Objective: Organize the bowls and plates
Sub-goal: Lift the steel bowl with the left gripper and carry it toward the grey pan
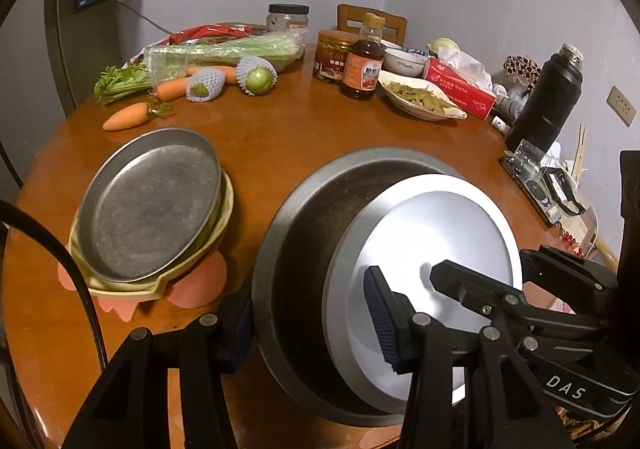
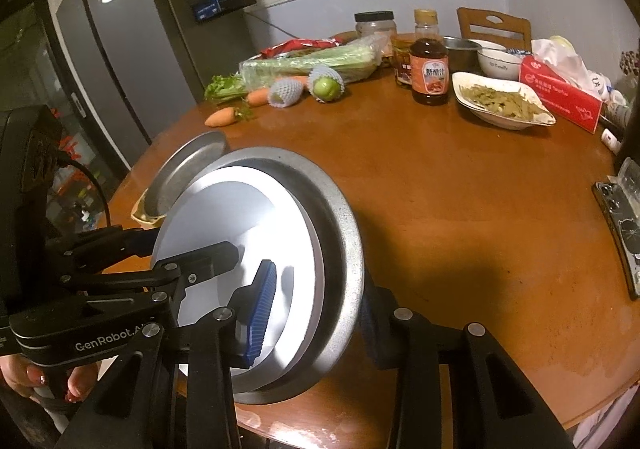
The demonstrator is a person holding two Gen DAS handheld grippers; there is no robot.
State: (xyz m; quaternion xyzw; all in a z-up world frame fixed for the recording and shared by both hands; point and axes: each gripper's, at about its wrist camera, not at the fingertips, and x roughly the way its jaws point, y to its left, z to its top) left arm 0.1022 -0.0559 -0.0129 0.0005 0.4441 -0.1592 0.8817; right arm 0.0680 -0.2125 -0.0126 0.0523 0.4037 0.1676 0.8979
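Observation:
A big grey metal bowl [image 1: 304, 233] is held tilted above the brown round table [image 1: 280, 129], with a white plate [image 1: 436, 241] leaning inside it. My left gripper [image 1: 308, 317] straddles the bowl's near rim, one blue pad inside on the plate, the other outside. My right gripper [image 2: 316, 309] straddles the opposite rim of the same bowl [image 2: 344, 233] and white plate [image 2: 224, 217]. To the left, a metal plate [image 1: 148, 209] lies on a yellow dish [image 1: 224, 217] on a pink mat; it also shows in the right wrist view [image 2: 188, 165].
Carrots [image 1: 126, 116], celery [image 1: 224, 49], netted fruit [image 1: 256, 75], a sauce bottle [image 1: 362, 61], jars, a dish of greens [image 1: 420, 95], a white bowl, a red tissue box [image 1: 460, 87] and a black flask [image 1: 548, 101] crowd the far side. A phone [image 2: 618, 225] lies at the right edge.

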